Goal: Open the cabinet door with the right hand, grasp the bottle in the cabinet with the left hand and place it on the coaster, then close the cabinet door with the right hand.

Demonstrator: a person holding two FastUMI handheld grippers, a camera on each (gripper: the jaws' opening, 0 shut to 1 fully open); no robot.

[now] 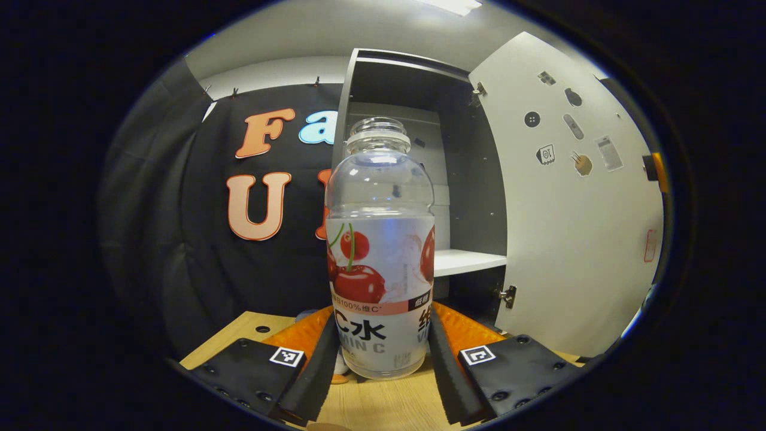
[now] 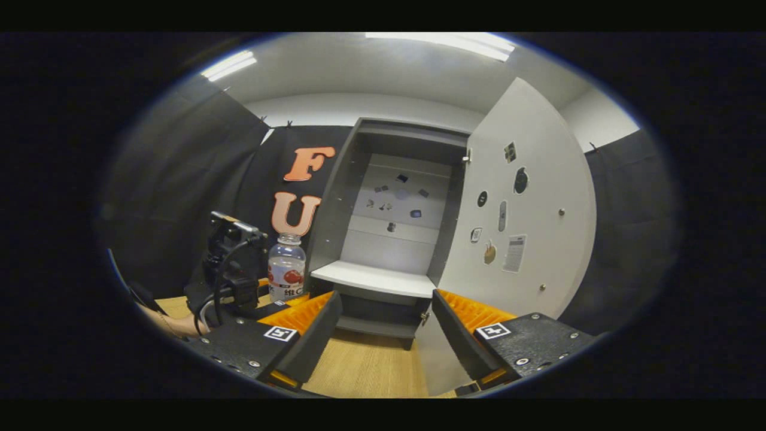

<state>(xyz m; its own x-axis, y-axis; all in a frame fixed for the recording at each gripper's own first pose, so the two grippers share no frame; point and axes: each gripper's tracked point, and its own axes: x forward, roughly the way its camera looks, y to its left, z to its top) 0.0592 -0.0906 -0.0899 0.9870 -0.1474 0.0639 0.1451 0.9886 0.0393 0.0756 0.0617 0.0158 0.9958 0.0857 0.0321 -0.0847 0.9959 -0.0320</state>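
Observation:
A clear bottle (image 1: 380,251) with a cherry label stands upright on the wooden table (image 1: 383,407), outside the cabinet (image 1: 407,78). My left gripper (image 1: 381,359) is shut on its lower part, a black pad pressing each side. A small orange sliver (image 1: 340,378) peeks out at the bottle's base; I cannot tell if it is the coaster. In the right gripper view, the bottle (image 2: 286,266) and left gripper (image 2: 281,305) sit left of the cabinet (image 2: 395,227). My right gripper (image 2: 386,335) hangs open and empty in front of the cabinet, whose door (image 2: 526,227) stands wide open to the right.
The cabinet's white shelf (image 2: 374,278) is bare, with small stickers on its back wall. A hand (image 2: 173,323) holds the left gripper at the far left. The open door (image 1: 568,227) reaches out over the table on the right, also carrying stickers.

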